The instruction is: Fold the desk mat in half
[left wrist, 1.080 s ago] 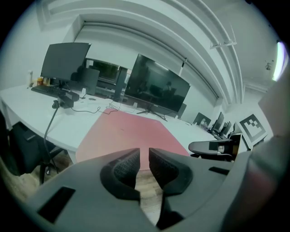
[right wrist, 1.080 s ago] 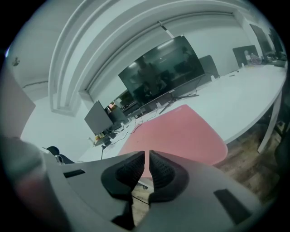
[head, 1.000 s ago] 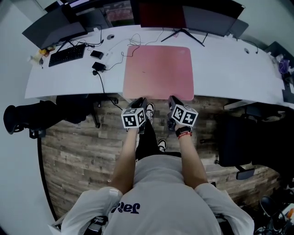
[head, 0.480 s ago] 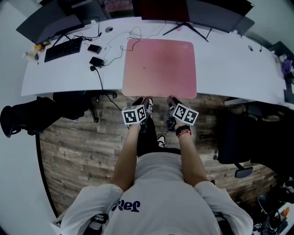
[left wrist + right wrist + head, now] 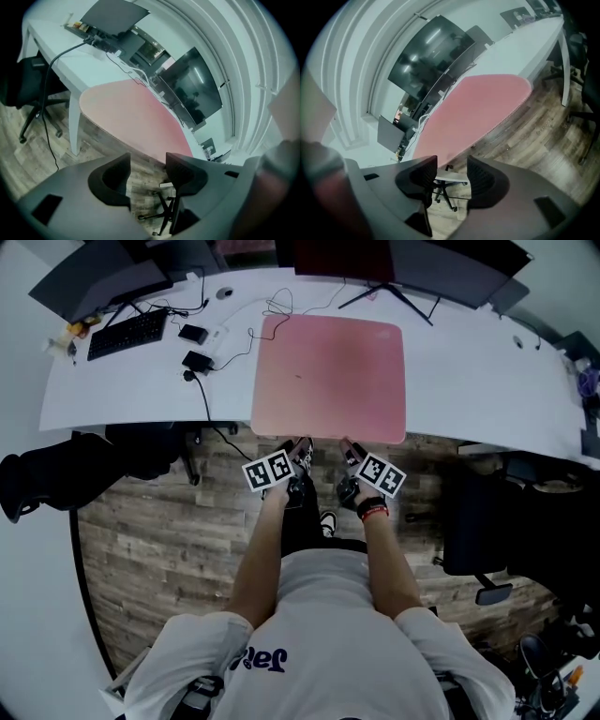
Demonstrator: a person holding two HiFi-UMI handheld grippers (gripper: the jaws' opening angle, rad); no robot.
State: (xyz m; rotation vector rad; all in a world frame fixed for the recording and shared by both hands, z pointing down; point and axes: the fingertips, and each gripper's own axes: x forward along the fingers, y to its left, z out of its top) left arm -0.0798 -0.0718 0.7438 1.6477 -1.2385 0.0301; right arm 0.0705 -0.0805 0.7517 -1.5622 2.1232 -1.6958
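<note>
The pink desk mat [image 5: 328,376] lies flat and unfolded on the white desk [image 5: 469,362]; its near edge seems to reach a little past the front edge of the desk. The left gripper [image 5: 298,456] and the right gripper [image 5: 349,448] hang just in front of this edge, near each other and close to its middle, over the wooden floor; the jaws of both have just been opening and now stand wide apart, with nothing between them except the floor and a chair base far below.

I think several things could go wrong from here; both grippers look lower than the desk top, so a jaw coming forward may strike the desk edge or pass under the mat instead of closing around it; if the pads take only a thin strip of the edge, the mat may slip out during the lift; because the two grips would be near the middle, the near corners may hang down and the fold may come out crooked; the far edge lies beside loose cables [image 5: 272,307], and a mat that slides instead of bending could push them
</note>
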